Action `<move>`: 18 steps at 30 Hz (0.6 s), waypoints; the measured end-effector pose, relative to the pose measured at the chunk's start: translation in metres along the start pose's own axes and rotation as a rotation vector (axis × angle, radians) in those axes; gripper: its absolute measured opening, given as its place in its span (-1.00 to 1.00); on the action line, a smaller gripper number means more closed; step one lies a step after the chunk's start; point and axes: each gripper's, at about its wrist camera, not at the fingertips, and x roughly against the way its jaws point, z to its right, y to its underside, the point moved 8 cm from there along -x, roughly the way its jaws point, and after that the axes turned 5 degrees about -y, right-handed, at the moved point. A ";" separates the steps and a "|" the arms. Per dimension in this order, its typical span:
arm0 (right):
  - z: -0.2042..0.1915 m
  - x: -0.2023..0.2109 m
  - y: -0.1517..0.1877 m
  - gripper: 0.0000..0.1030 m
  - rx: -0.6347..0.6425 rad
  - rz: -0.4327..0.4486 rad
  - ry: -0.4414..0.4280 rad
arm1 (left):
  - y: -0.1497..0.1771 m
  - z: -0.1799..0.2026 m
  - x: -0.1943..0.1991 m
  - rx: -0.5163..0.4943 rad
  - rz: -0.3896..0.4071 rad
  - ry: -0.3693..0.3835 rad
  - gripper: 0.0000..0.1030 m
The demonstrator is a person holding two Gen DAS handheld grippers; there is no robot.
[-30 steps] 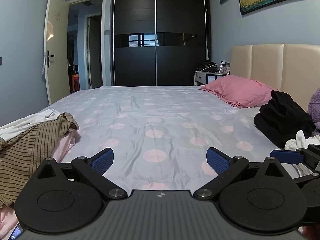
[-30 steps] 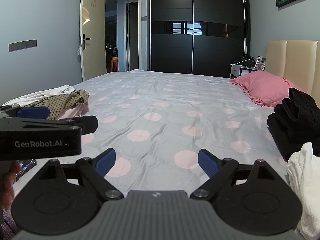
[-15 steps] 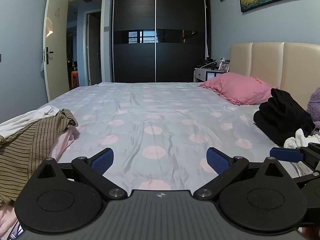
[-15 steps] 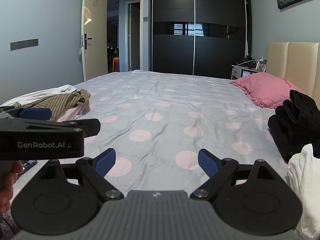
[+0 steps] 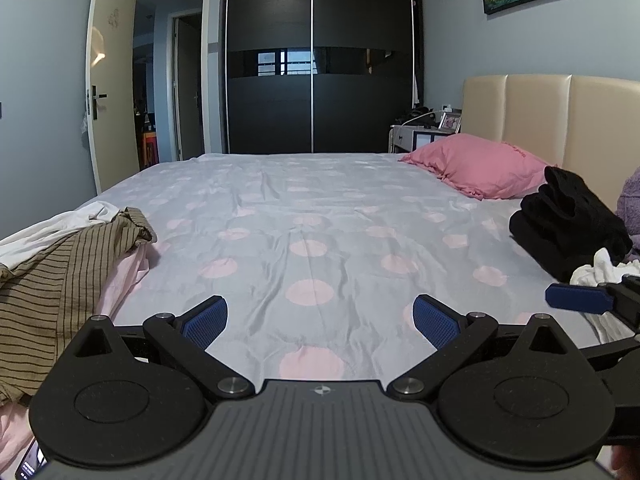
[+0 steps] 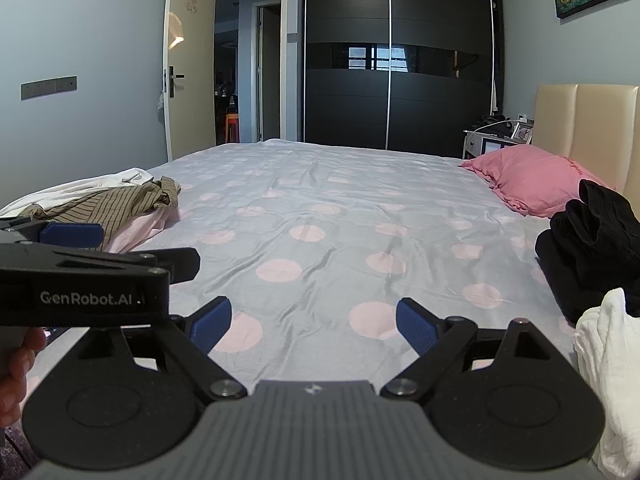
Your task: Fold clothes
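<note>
A heap of unfolded clothes lies at the bed's left edge: a brown striped garment (image 5: 60, 276) over a pale pink one (image 5: 124, 276) and a white one (image 5: 68, 224); the striped garment also shows in the right wrist view (image 6: 116, 204). Folded black clothes (image 5: 568, 224) and a white garment (image 5: 600, 268) lie at the right, also in the right wrist view as the black pile (image 6: 592, 240) and white garment (image 6: 608, 368). My left gripper (image 5: 320, 320) is open and empty above the sheet. My right gripper (image 6: 314, 322) is open and empty beside it.
The bed sheet (image 5: 312, 208) is grey with pink dots. A pink pillow (image 5: 480, 166) lies against the beige headboard (image 5: 560, 120). A dark wardrobe (image 5: 316, 60) and an open door (image 5: 112, 80) stand beyond the bed. A purple fabric (image 5: 630, 204) shows at the far right.
Both views have risen and tilted up slightly, so the bed sits lower in frame. Both grippers stay open and empty. The clothes have not moved.
</note>
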 end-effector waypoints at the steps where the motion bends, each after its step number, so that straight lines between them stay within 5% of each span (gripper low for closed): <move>1: 0.001 0.000 0.000 0.77 0.005 -0.004 -0.001 | 0.001 -0.002 -0.001 0.004 -0.007 -0.005 0.97; 13: 0.031 -0.003 -0.018 0.77 0.025 -0.093 -0.018 | -0.012 -0.071 -0.021 0.025 -0.125 -0.104 0.90; 18: 0.031 -0.005 -0.041 0.77 0.142 -0.103 -0.073 | -0.034 -0.128 -0.026 -0.078 -0.141 -0.167 0.90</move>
